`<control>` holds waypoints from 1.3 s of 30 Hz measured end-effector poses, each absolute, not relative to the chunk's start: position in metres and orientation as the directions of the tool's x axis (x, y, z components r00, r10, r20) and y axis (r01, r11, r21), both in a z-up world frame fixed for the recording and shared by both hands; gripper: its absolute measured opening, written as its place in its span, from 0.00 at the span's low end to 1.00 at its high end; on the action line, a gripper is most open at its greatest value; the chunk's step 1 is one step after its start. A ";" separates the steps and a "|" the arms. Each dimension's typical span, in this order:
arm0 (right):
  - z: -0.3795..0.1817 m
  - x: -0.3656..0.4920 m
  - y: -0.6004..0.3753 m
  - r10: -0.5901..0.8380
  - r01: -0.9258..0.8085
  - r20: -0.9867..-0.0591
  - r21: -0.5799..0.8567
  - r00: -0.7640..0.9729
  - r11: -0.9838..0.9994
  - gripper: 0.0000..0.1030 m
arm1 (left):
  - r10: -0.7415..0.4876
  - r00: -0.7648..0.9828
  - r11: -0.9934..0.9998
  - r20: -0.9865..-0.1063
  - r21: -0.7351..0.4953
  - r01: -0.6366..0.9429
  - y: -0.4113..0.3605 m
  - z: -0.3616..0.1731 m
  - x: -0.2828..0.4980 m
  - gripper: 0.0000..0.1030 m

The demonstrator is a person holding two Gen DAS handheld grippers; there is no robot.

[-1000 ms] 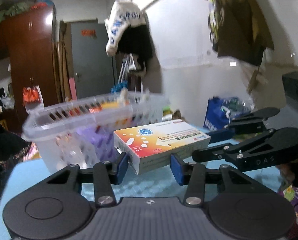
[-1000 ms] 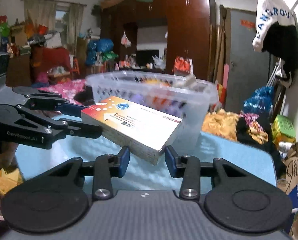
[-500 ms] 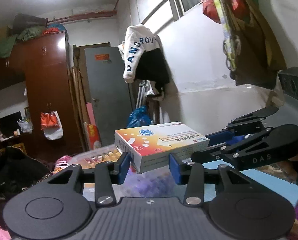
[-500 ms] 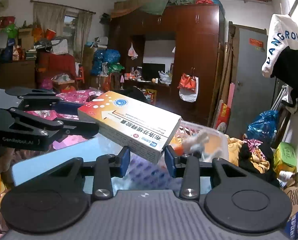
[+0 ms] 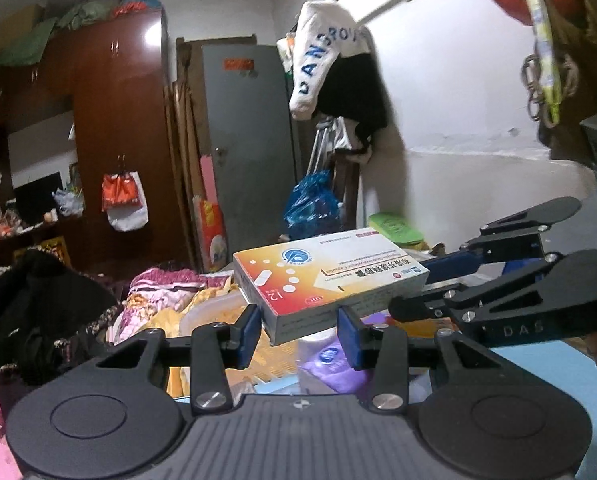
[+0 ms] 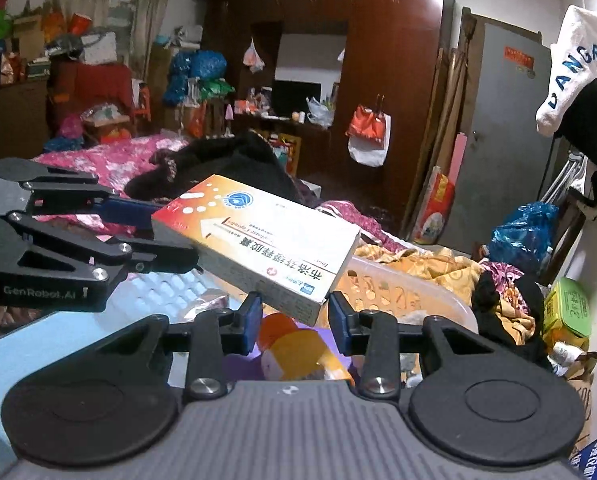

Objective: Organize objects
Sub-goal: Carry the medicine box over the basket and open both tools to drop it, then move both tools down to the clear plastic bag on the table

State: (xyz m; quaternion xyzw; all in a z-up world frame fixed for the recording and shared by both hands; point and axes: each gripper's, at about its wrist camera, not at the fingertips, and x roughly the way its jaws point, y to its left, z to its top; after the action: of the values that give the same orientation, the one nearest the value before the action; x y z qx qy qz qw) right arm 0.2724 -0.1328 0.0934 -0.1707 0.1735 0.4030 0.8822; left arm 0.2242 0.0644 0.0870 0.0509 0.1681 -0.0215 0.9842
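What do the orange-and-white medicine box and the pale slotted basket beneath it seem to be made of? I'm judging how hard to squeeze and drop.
The orange-and-white medicine box looks like thin printed cardboard with a slight sheen: sharp folded edges, flat printed faces. The pale slotted basket looks like translucent moulded plastic, semi-glossy: a rounded rim and slotted wall that light passes through. Neither can be confirmed by look alone.

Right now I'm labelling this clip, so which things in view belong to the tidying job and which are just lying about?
Job: medicine box, left gripper, right gripper, plastic basket.
Lying about: hanging white top, wardrobe, blue bag, bedding.
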 end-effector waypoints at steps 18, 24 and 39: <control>0.096 0.213 -0.218 0.639 -0.680 -0.272 -0.089 0.719 0.728 1.00 | 0.006 0.971 1.000 -0.239 0.009 -0.004 0.088 0.071 0.168 0.77; 0.034 0.138 -0.281 0.659 -0.673 -0.315 0.077 0.684 0.735 1.00 | 0.021 0.978 0.999 -0.207 0.048 -0.011 0.085 0.022 0.074 0.82; -0.029 0.064 -0.274 0.698 -0.712 -0.321 0.093 0.640 0.696 0.91 | -0.007 0.938 1.000 -0.348 0.011 0.011 0.099 -0.051 0.056 0.82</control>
State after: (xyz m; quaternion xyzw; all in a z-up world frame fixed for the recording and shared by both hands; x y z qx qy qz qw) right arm 0.0640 -0.2742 -0.0290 -0.0208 0.1681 0.3893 0.9054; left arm 0.0557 0.0991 -0.0511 0.0066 0.1765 -0.0046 0.9843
